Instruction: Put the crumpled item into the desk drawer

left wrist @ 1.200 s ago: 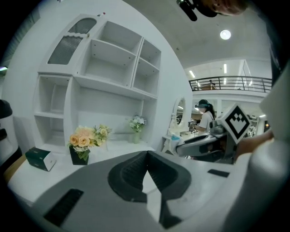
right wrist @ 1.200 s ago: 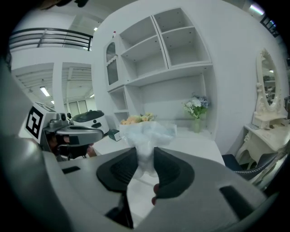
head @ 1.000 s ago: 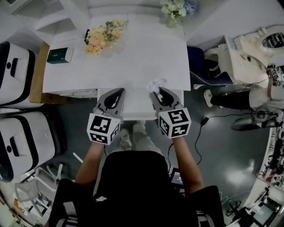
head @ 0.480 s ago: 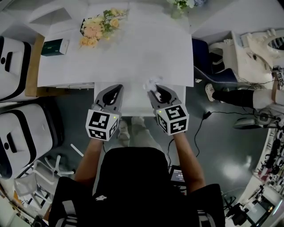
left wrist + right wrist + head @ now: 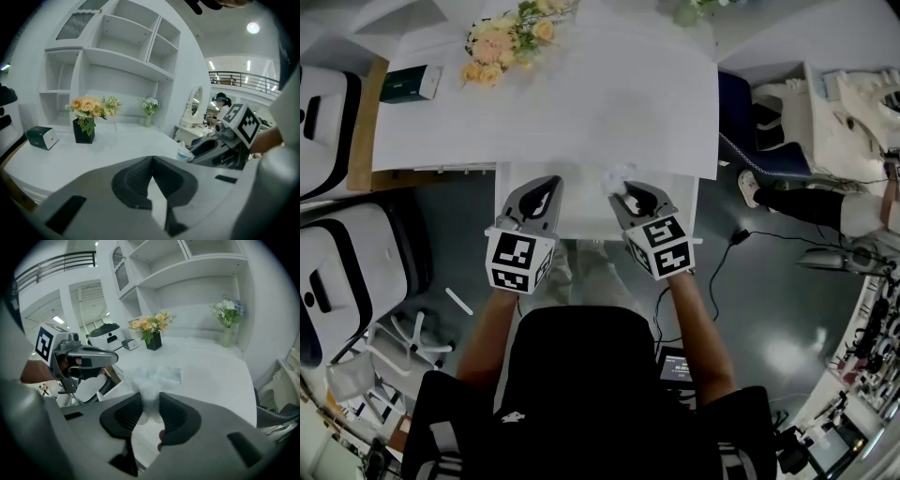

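The crumpled white item (image 5: 617,177) is pinched between the pads of my right gripper (image 5: 624,192), which is shut on it. In the right gripper view the wad (image 5: 149,383) bulges up out of the jaws of that gripper (image 5: 149,398). It hangs over the right half of the open white desk drawer (image 5: 581,202), which sticks out from under the desk's front edge. My left gripper (image 5: 547,185) hovers over the drawer's left half, its tips (image 5: 151,159) closed together on nothing. From the left gripper view the wad (image 5: 184,152) shows at the right.
The white desk (image 5: 581,103) carries a flower pot (image 5: 502,42), a dark green box (image 5: 408,82) and a small vase (image 5: 148,115). White shelves (image 5: 117,56) rise behind it. White cases (image 5: 337,272) stand on the floor at the left, and a person's leg (image 5: 787,202) is at the right.
Both grippers have sunk in front of the desk, and more of the open drawer now lies under them. The right one still grips the wad.
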Tool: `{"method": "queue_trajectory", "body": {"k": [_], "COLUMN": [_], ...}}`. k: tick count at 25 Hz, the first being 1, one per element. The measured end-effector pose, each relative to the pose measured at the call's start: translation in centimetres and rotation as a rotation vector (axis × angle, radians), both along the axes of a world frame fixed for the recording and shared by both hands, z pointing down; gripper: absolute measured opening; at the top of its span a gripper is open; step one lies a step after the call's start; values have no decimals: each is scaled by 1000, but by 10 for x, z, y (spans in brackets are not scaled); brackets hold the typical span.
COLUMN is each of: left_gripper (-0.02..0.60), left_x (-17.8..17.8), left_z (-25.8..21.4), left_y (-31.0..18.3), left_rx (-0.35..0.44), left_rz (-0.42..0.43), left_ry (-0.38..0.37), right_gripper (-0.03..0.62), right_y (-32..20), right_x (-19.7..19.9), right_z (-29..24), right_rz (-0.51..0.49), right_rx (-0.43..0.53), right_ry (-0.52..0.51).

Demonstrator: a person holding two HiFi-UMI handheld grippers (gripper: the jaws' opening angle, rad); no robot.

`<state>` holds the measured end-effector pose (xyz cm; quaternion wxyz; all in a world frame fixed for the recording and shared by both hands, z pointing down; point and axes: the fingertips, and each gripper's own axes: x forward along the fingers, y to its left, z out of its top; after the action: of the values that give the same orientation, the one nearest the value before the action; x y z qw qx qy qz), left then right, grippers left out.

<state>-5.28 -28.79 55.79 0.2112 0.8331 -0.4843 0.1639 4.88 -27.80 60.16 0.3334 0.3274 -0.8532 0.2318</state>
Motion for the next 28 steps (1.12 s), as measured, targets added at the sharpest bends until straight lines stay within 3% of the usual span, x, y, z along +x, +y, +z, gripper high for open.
{"method": "queue_trajectory", "body": {"k": [7,28], "left_gripper": [6,6], "left_x": [-2,-8], "left_z": [26,80], "left_y": [5,19], "left_rx": [-8,-110], "left_rz": [3,-27], "left_ry": [-82,-90], "right_gripper": [106,109], "right_y": [11,29], "right_x": [3,1], "right_z": [34,132], "right_rz": [-74,-429], "right_rx": [-64,-107], "right_ry": [53,407]}}
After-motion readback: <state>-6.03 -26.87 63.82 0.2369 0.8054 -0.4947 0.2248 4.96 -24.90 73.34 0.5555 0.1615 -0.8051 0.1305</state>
